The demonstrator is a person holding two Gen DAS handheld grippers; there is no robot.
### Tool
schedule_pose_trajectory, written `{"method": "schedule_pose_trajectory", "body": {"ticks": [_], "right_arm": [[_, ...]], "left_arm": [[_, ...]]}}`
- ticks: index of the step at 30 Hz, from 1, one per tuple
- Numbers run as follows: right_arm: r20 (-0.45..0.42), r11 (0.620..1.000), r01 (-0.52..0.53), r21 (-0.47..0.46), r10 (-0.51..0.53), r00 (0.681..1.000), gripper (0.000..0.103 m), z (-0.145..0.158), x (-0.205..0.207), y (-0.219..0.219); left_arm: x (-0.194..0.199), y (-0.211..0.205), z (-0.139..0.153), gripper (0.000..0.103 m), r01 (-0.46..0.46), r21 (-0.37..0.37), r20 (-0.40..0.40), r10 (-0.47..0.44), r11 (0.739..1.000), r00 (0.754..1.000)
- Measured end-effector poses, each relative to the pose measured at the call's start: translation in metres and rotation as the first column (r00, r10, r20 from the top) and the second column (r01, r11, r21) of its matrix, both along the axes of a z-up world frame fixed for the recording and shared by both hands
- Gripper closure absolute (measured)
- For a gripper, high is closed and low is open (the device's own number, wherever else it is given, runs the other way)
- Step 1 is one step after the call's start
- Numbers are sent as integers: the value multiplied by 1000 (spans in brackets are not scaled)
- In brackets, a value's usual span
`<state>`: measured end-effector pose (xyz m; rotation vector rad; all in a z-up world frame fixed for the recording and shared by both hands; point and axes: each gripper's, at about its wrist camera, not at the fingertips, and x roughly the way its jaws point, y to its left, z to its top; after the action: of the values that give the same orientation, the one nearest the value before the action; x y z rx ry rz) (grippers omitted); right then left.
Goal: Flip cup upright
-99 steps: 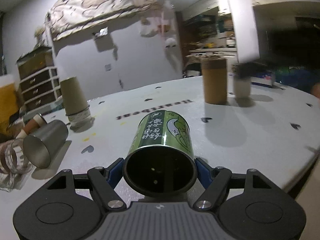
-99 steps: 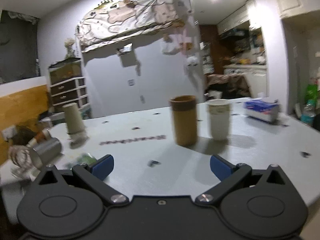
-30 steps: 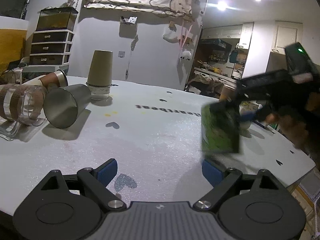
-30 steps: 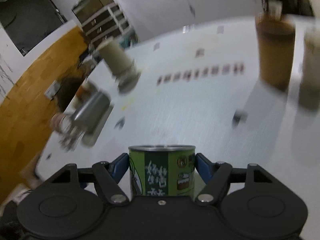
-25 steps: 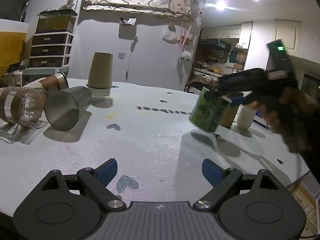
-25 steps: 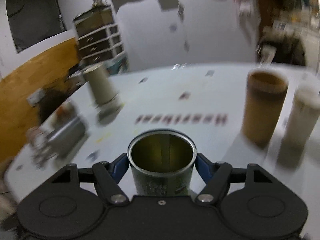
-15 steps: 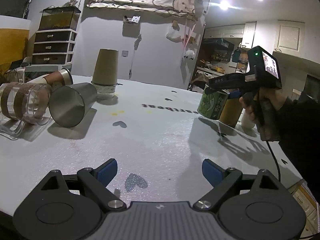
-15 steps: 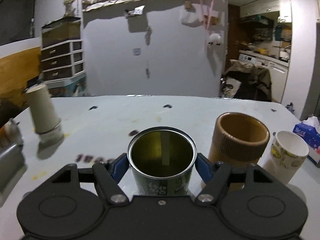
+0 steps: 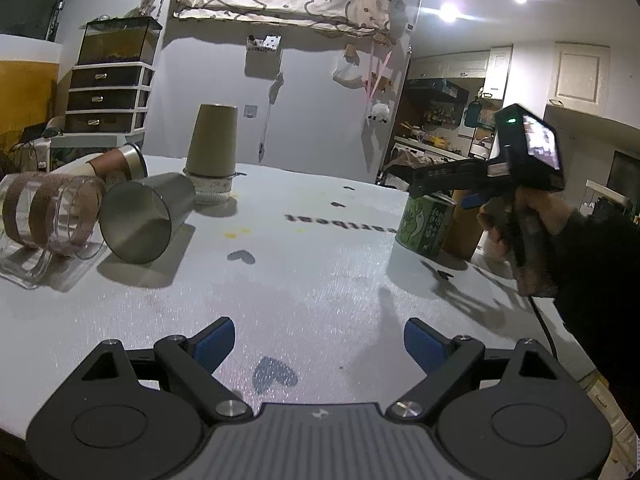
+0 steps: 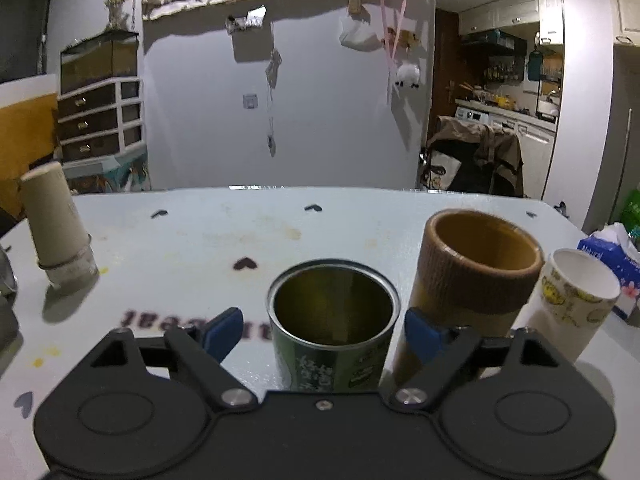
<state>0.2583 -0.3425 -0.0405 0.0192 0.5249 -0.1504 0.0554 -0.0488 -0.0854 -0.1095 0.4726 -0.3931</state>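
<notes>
Nearest the lens, at the bottom of the left wrist view, the left gripper (image 9: 318,338) had its blue pads spread wide over the white table (image 9: 320,280), with nothing between them.

At the bottom of the right wrist view, the right gripper (image 10: 322,330) stood with its pads parted. The green cup (image 10: 332,320) sat between them, upright, mouth up. A gap showed at the left pad; the right pad lay just beside the rim, and contact could not be judged.

Right of centre in the left wrist view, the same green cup (image 9: 426,224) stood on the table beneath the right gripper (image 9: 460,196), held by the right hand (image 9: 520,220).

Just right of the cup in the right wrist view: a brown ribbed cup (image 10: 476,276), upright, then a white printed cup (image 10: 572,300), upright, and a blue tissue pack (image 10: 608,256) at the right edge.

At the left of the left wrist view: a steel cup (image 9: 148,220) on its side, a clear banded glass (image 9: 48,216) on its side, a brown paper cup (image 9: 116,164) lying behind them, and a tan paper cup (image 9: 212,144) inverted.

Farthest, upper left: a drawer unit (image 9: 108,96).
</notes>
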Motion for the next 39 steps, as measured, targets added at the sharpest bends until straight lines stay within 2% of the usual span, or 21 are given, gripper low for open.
{"method": "schedule_pose_trajectory", "body": {"ticks": [5,10,17,22,27,31,39], "right_arm": [[71,999,-35,18,34,997,11,23,-39,5],[154,997,-79,3,77,985,7,44,-99,17],[240,993,-116,-28,119,963,5,58,-175,27],[298,995,-92,-21,94,950,4,62,-217,24],[328,998,-55,-24,60,943,4,61,-246,22],[335,999,-23,-29,31,942,3,59,-266,22],[325,998,43,-54,-23,945,1,52,-293,25]], "left_arm": [[-2,-3,9,11,-1,3,20,1,1000,1000],[-4,-6,22,11,0,8,40,0,1000,999],[-10,-14,43,11,7,31,90,-10,1000,996],[-16,-21,61,11,8,54,122,-14,998,992],[-23,-26,78,10,7,62,153,-16,998,988],[-33,-31,85,0,-10,70,179,-3,997,984],[-46,-33,91,0,-36,81,203,19,996,979]]}}
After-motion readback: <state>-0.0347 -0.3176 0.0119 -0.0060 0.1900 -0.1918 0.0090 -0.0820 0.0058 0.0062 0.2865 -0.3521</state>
